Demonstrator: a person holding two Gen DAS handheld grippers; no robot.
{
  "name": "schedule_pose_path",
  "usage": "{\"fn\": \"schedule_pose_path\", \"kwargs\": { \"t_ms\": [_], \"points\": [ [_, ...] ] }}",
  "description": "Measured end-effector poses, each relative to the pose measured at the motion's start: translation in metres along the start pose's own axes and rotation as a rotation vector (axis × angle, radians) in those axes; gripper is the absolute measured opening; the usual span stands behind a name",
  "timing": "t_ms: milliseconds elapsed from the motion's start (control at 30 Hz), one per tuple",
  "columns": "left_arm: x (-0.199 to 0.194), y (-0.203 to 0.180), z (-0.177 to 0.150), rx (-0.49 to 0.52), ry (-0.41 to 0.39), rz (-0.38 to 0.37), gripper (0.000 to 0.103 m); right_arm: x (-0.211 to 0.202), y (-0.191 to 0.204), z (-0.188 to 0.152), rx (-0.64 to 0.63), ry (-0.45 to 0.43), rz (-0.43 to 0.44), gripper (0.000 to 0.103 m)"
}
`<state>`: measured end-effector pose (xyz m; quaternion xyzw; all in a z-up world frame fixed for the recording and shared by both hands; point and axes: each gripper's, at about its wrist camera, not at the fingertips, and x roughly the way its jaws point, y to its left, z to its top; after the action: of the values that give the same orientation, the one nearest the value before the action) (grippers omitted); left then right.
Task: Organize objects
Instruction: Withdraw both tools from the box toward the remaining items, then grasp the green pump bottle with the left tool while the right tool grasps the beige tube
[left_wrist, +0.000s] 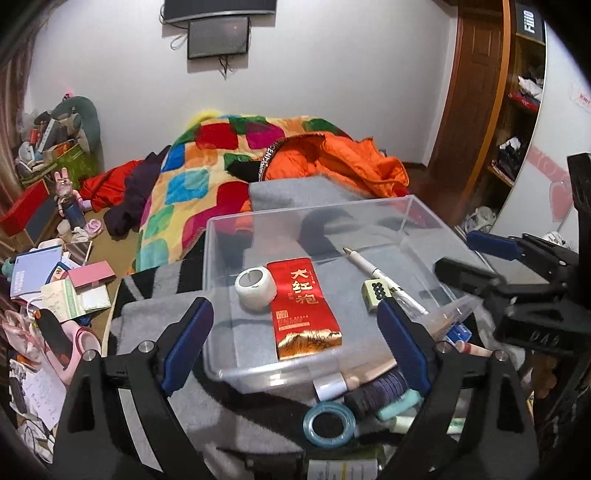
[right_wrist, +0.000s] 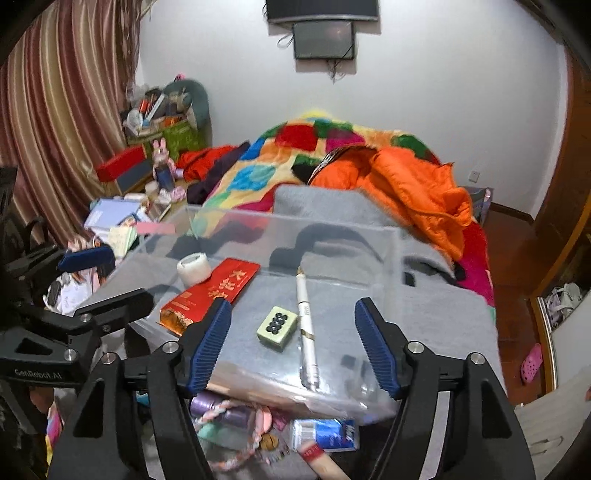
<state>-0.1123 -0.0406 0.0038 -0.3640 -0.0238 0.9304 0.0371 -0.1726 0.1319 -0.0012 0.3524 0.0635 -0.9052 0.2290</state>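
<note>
Clear plastic bin already loaded with red packet, tape roll, pen; both grippers spread, empty. Next: probably picking from loose clutter.

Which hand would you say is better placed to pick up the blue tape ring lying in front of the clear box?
Probably the left. In the left wrist view the blue tape ring lies just below the left gripper, whose jaws stand open and empty. The right gripper, also open, frames the mahjong tile inside the clear box instead.

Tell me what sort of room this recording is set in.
Most likely a cluttered bedroom: a bed under a patchwork blanket, striped curtains, and a wall-mounted screen.
</note>
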Motion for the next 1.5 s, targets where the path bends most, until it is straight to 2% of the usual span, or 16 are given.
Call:
{"fn": "schedule_pose_path", "kwargs": {
  "t_ms": [67,133,267,400,533,833,900,933,967,1000,1067,1167,1500],
  "points": [
    [-0.007,0.001,-0.005,-0.014,-0.007,-0.003,0.096,-0.013,-0.006,-0.003,0.022,-0.026,-0.006,0.072],
    [-0.014,0.002,-0.012,-0.023,-0.015,0.0,0.097,-0.023,-0.012,-0.008,0.039,-0.048,-0.02,0.076],
    [-0.023,0.0,-0.03,-0.018,-0.009,0.029,0.097,-0.035,-0.019,-0.022,0.052,-0.053,-0.056,0.077],
    [-0.025,-0.001,-0.049,-0.021,0.028,0.034,0.097,-0.036,-0.027,-0.041,0.071,-0.012,-0.08,0.077],
    [-0.024,-0.005,-0.07,-0.021,0.075,0.007,0.097,-0.03,-0.033,-0.064,0.078,0.044,-0.09,0.077],
    [-0.018,-0.019,-0.093,0.006,0.098,0.01,0.097,-0.008,-0.045,-0.102,0.106,0.15,-0.057,0.076],
    [-0.017,-0.02,-0.094,-0.001,0.094,0.008,0.09,-0.006,-0.047,-0.106,0.109,0.162,-0.048,0.066],
    [-0.016,-0.021,-0.095,-0.004,0.096,0.004,0.077,-0.004,-0.047,-0.108,0.107,0.17,-0.042,0.057],
    [-0.015,-0.021,-0.096,-0.007,0.103,-0.001,0.074,-0.003,-0.046,-0.11,0.101,0.177,-0.036,0.051],
    [-0.017,-0.02,-0.097,-0.014,0.094,-0.001,0.074,-0.004,-0.045,-0.111,0.093,0.171,-0.041,0.049],
    [-0.021,-0.018,-0.099,-0.026,0.079,-0.001,0.074,-0.008,-0.042,-0.112,0.08,0.163,-0.034,0.03],
    [-0.026,-0.017,-0.101,-0.034,0.065,0.009,0.073,-0.013,-0.04,-0.114,0.08,0.158,-0.024,0.014],
    [-0.051,-0.006,-0.088,-0.068,-0.015,0.038,0.073,-0.048,-0.041,-0.105,0.122,0.068,-0.036,0.014]
  ]
}}
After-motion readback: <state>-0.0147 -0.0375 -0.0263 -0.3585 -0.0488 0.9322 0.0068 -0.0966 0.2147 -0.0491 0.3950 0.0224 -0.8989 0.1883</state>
